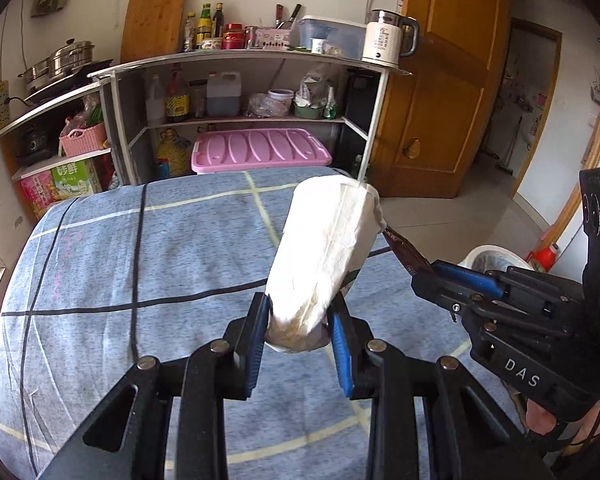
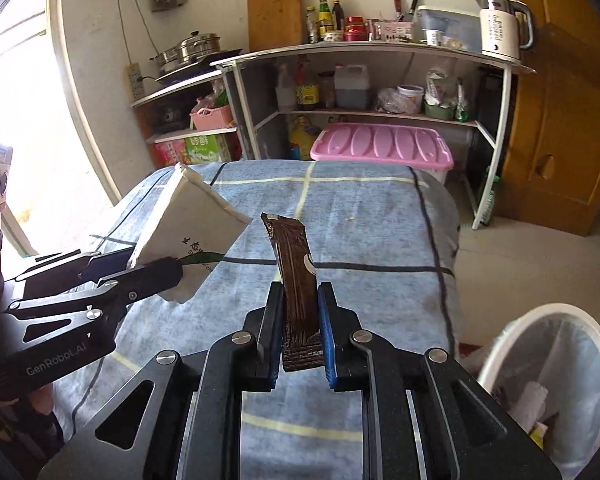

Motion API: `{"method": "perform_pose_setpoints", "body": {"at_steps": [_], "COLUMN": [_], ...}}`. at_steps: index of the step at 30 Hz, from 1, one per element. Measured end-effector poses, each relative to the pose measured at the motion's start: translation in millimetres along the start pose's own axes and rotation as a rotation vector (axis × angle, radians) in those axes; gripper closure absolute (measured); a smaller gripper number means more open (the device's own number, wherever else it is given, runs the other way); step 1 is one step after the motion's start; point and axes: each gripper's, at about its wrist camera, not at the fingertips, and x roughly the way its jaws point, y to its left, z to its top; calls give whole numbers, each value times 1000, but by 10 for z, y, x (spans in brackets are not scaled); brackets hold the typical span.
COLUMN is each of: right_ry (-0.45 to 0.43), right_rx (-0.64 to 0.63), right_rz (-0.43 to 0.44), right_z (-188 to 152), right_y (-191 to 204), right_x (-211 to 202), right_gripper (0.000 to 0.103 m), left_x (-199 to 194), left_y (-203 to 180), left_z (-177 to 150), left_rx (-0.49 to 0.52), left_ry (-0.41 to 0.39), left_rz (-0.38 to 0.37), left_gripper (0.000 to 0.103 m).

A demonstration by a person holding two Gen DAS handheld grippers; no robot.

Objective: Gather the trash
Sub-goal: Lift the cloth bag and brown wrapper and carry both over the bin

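Trash is held in both tools above the blue checked bed: the left tool is clamped on a white tissue pack, and the right tool is pinched nearly closed on a brown snack wrapper. For the drop, each item should be carried squarely over the lined waste bin at the right before release, one tool at a time. The bin's base is cut off, and its contents are hard to make out.
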Motion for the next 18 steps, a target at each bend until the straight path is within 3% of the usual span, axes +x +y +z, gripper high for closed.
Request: {"method": "perform_pose_setpoints", "body": {"at_steps": [9,18], "right_ry": [-44,-40], "right_rx": [87,184], "right_rz": [-101,-198], "right_z": [-294,-620], "right_y": [-642,-1232], "right_x": [-622,-968], "right_gripper": [86,86], "left_x": [8,185], "left_y": [-796,-1490], "left_z": [6,-45], "left_rx": [77,146], "left_ry": [-10,24], "left_rz": [-81,-145], "left_gripper": [71,71]}}
